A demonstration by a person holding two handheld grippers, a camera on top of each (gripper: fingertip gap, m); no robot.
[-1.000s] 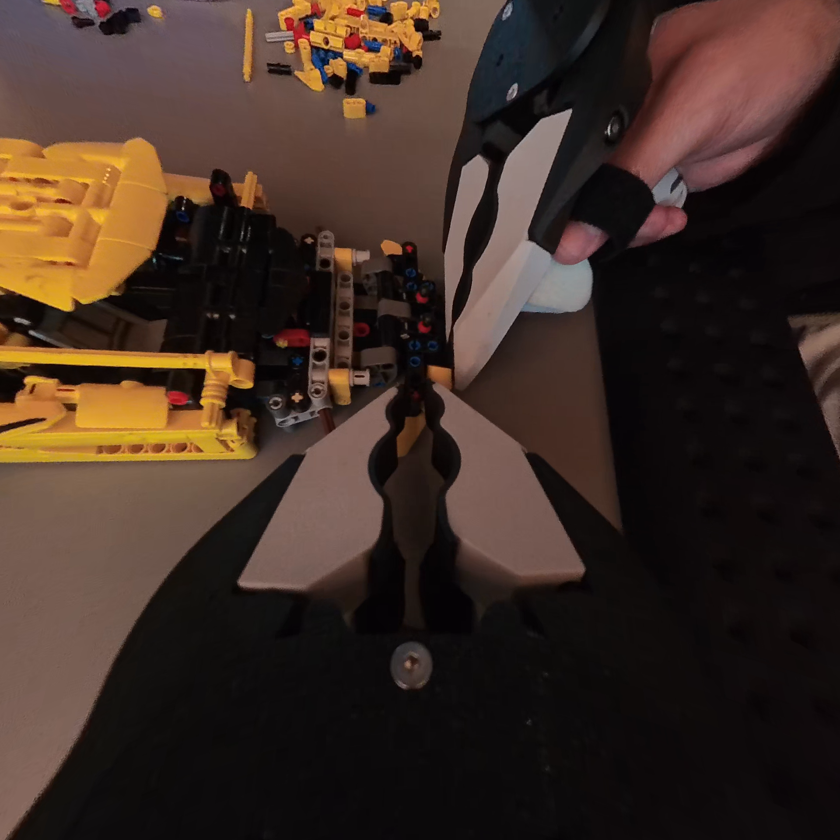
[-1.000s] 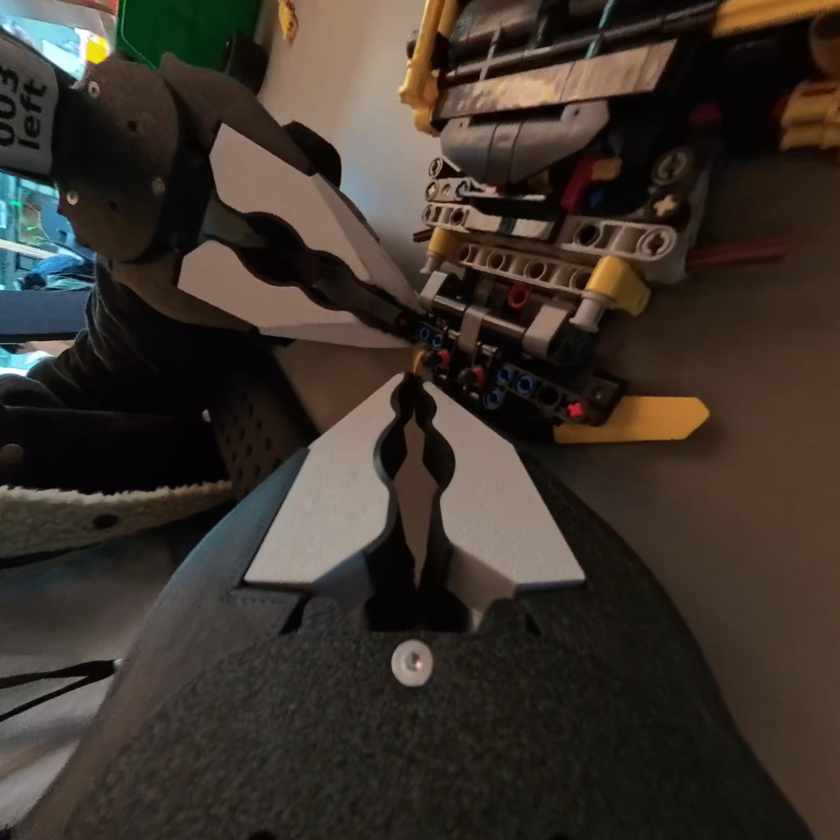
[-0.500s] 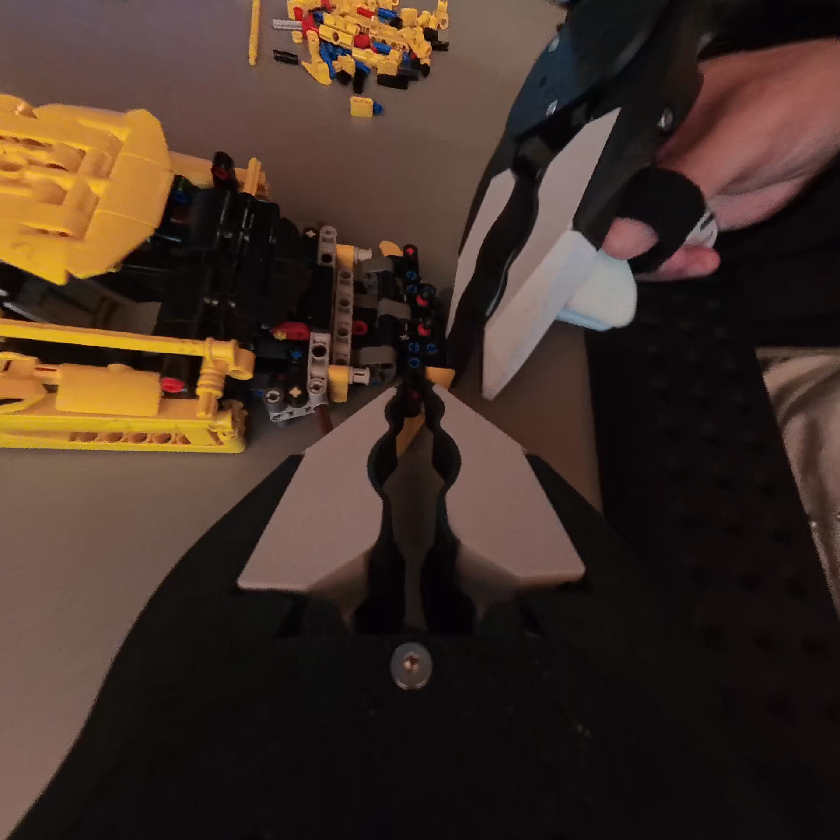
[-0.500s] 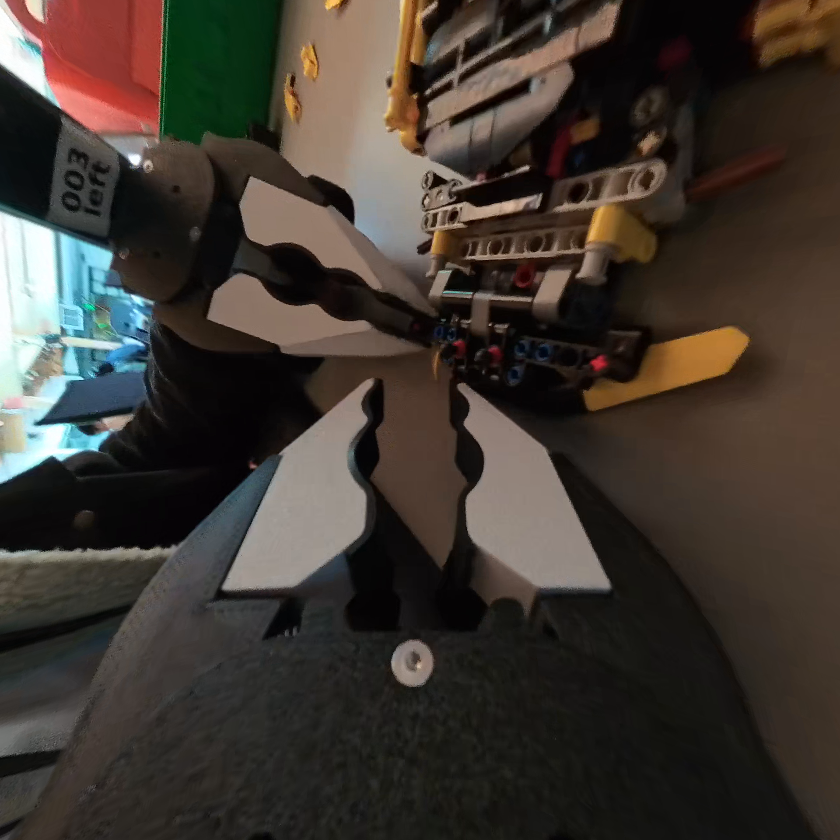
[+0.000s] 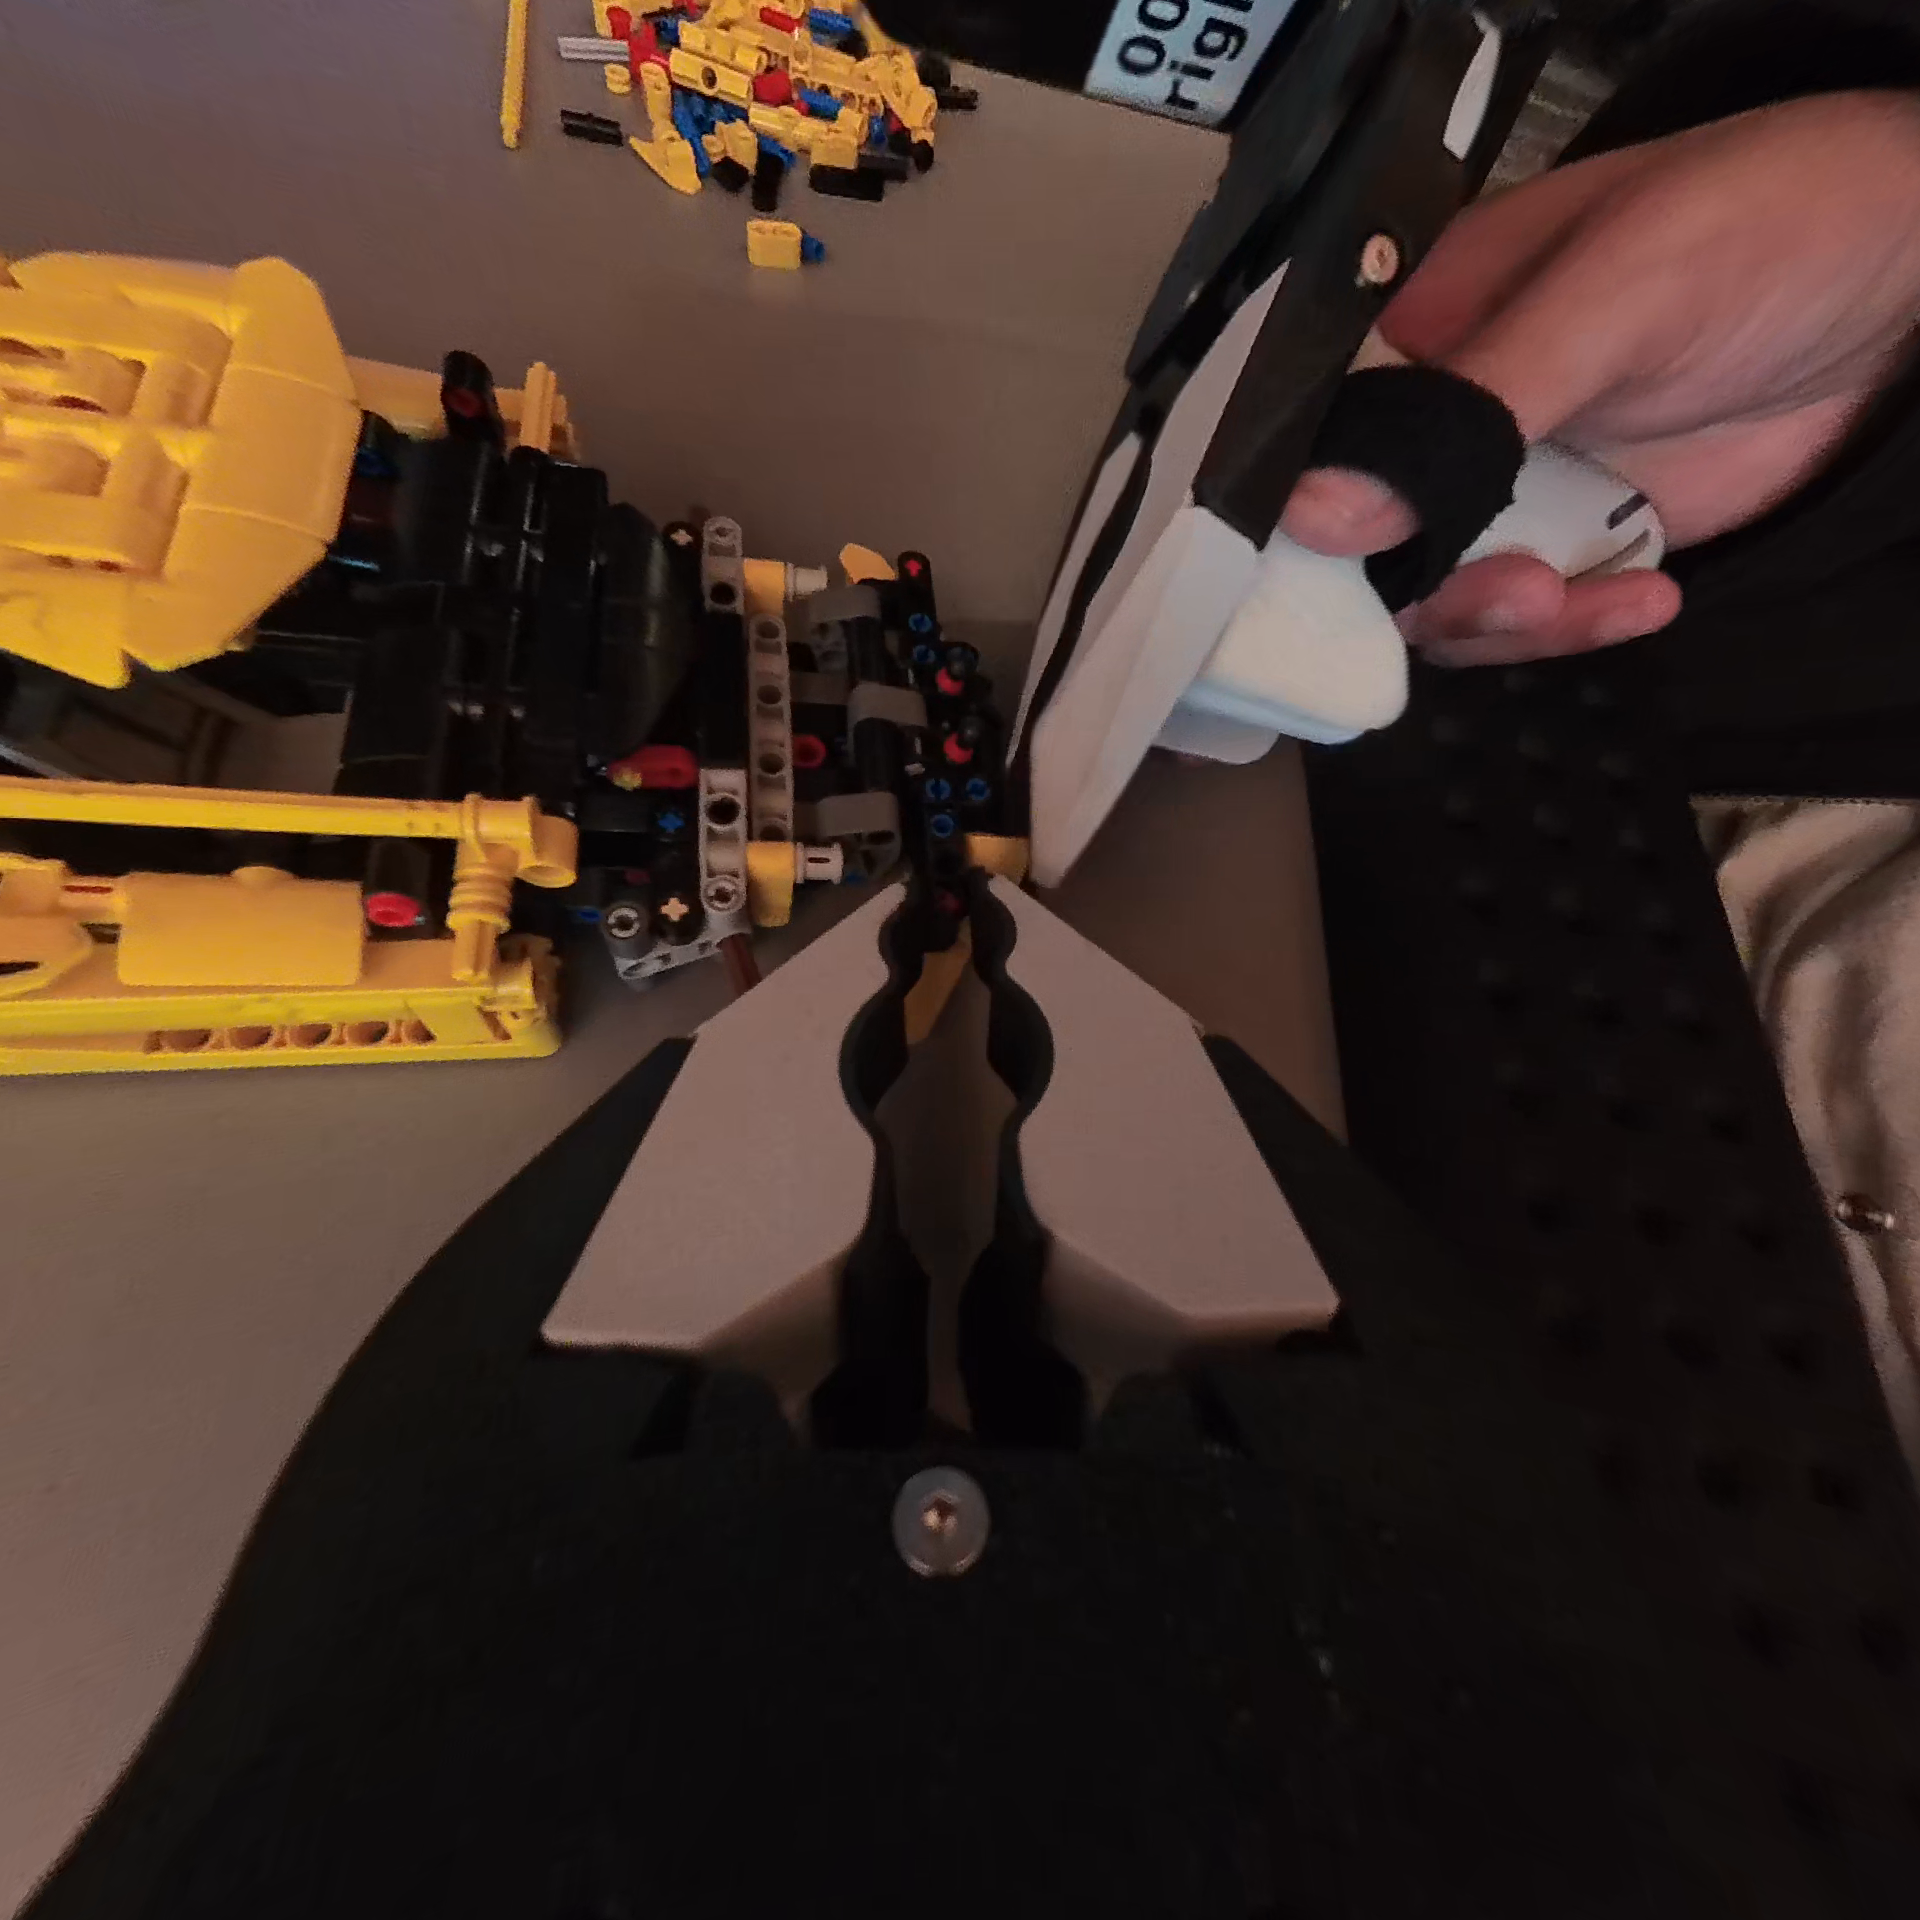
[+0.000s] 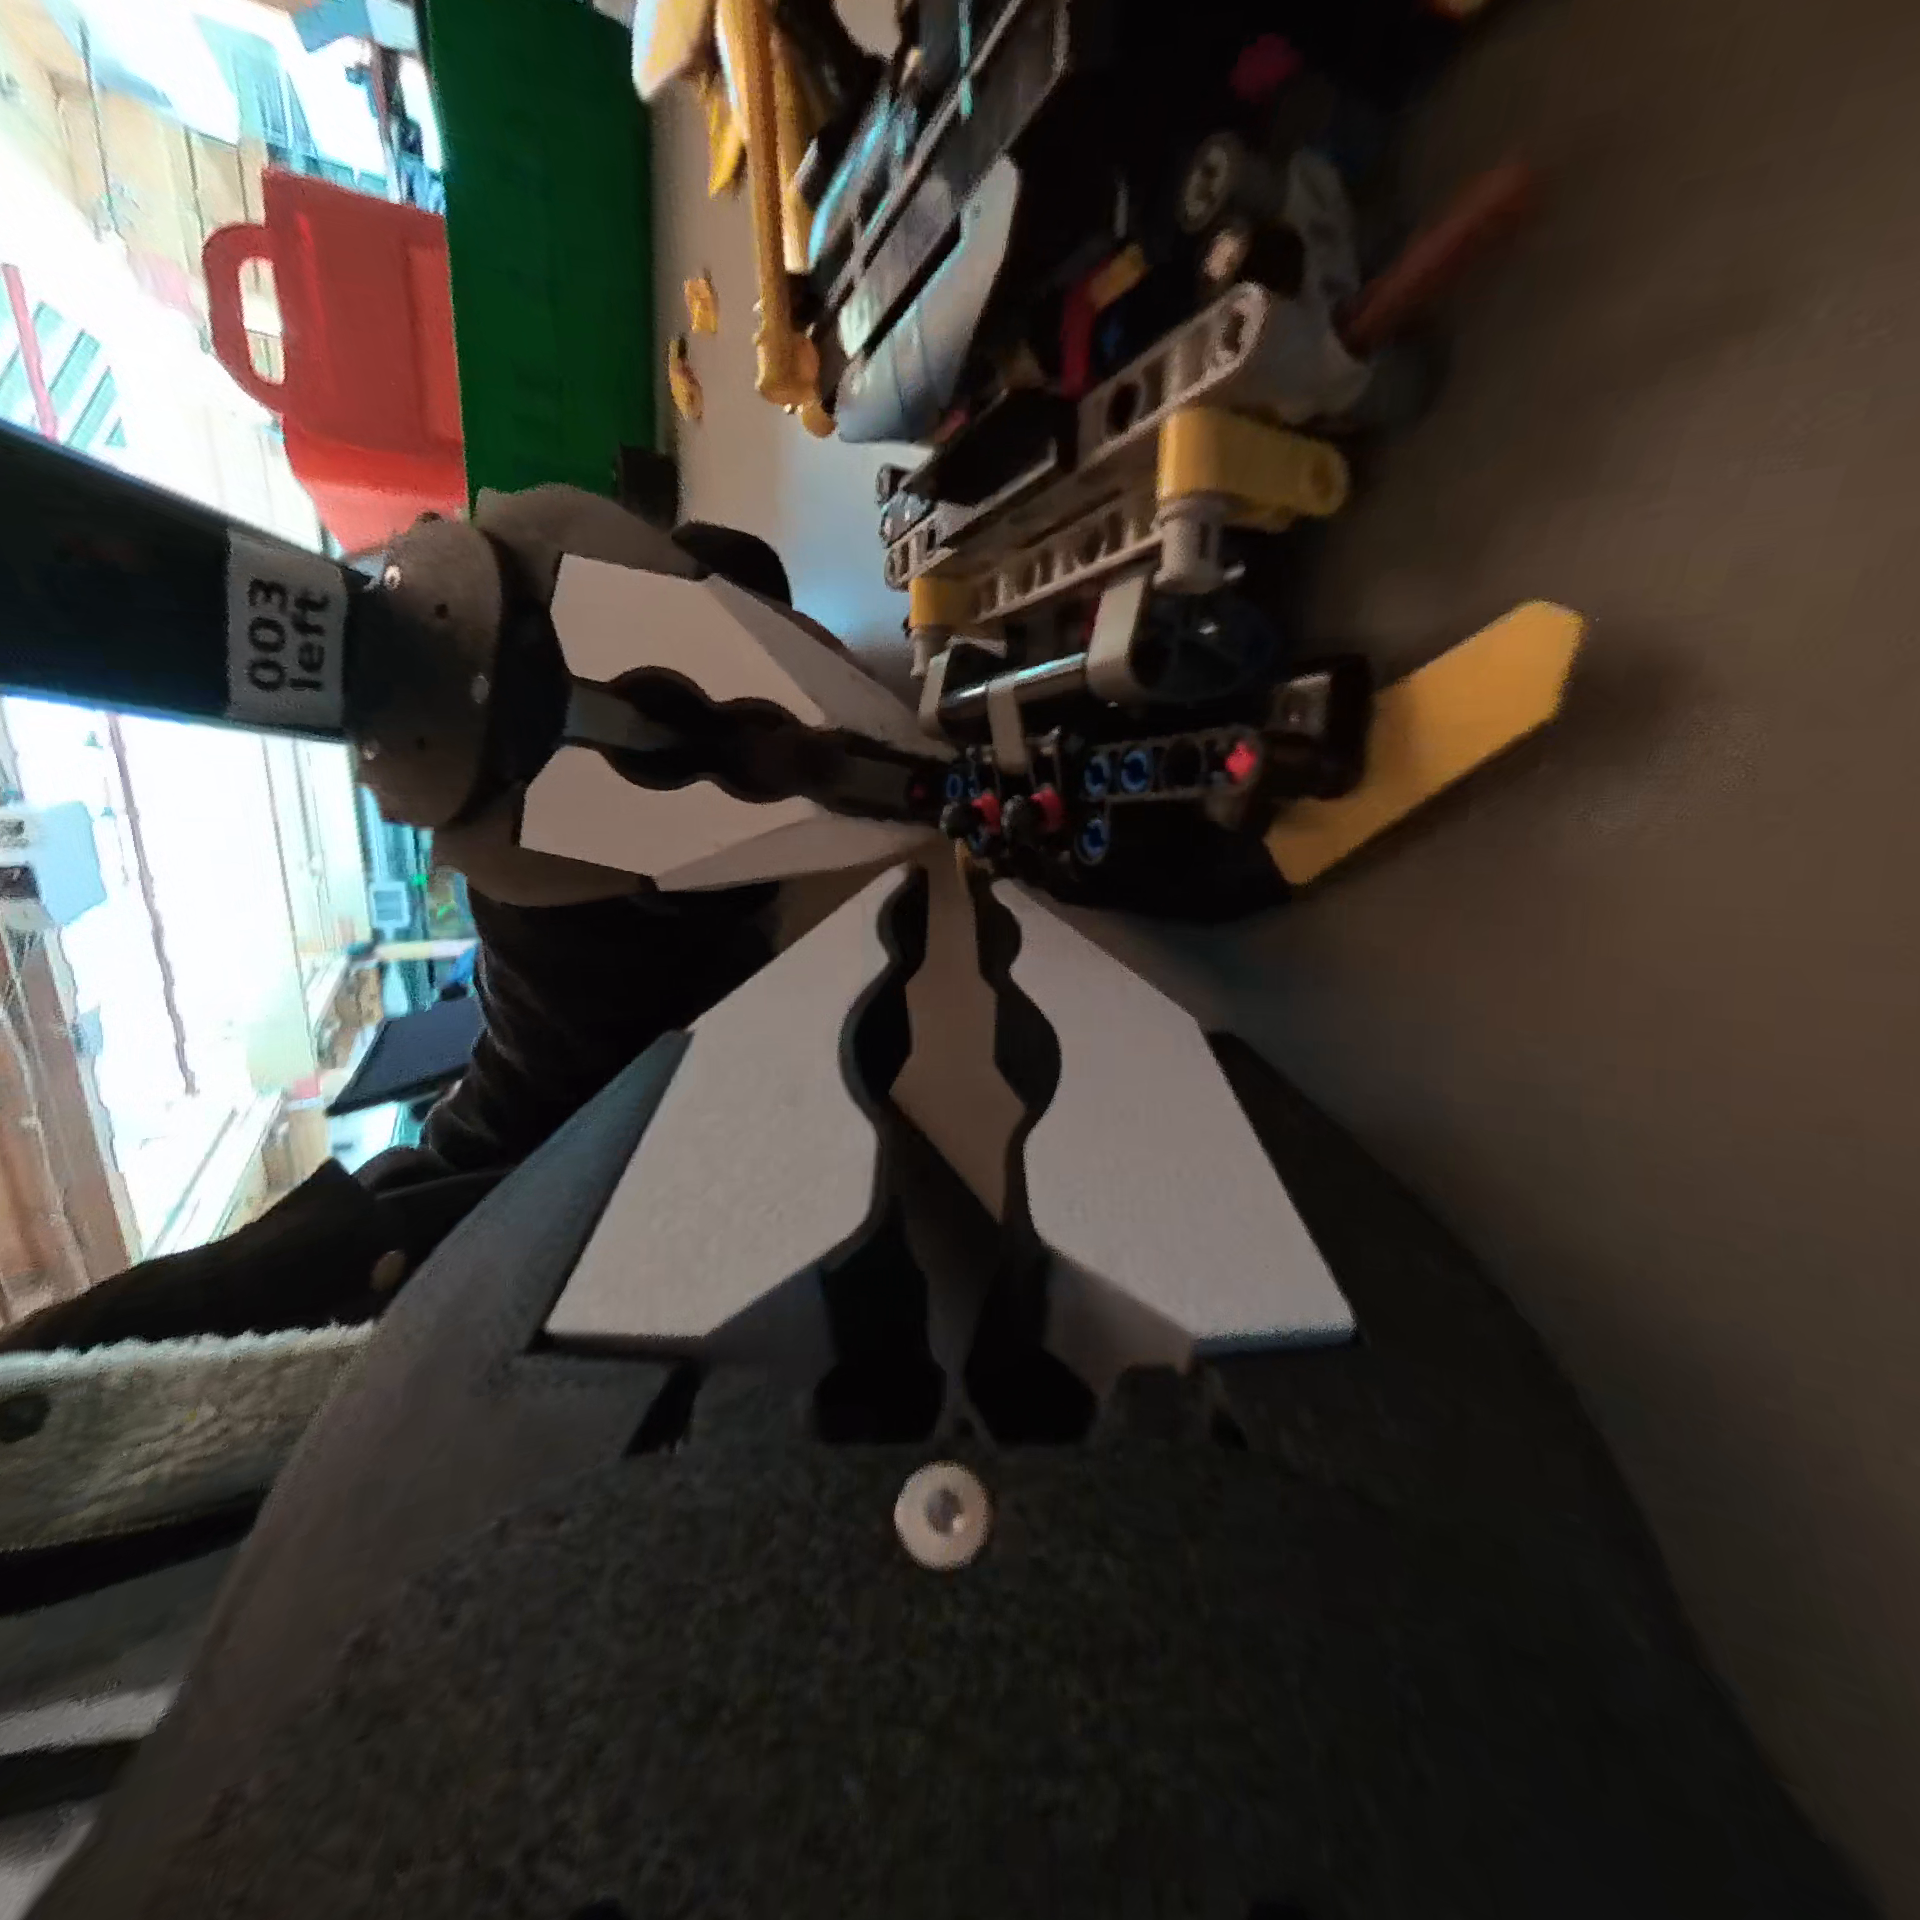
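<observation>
A large yellow and black brick-built machine model (image 5: 468, 675) lies on the grey table (image 5: 208, 1299). My left gripper (image 5: 945, 904) is shut on the near end of the model's black studded beam (image 5: 940, 790), with a yellow panel (image 5: 935, 997) showing between the fingers. In the right wrist view the left gripper (image 6: 925, 790) comes in from the left and pinches that beam (image 6: 1143, 769); the yellow panel (image 6: 1434, 727) sticks out to the right. My right gripper (image 6: 951, 878) stands with its jaws a narrow gap apart, tips just short of the beam's end and holding nothing. It also shows in the left wrist view (image 5: 1029, 842).
A pile of loose yellow, red, blue and black pieces (image 5: 769, 94) and a yellow axle (image 5: 511, 73) lie at the far side. A hand (image 5: 1662, 343) holds the right gripper. A dark perforated surface (image 5: 1558, 1039) lies beyond the table's right edge. A green board (image 6: 540, 208) stands behind the model. My two grippers' fingertips are within a few centimetres of each other.
My right gripper was shut at the beam's end, opened wide and backed off, and has now narrowed and come back to the beam. My left gripper has kept its hold.
</observation>
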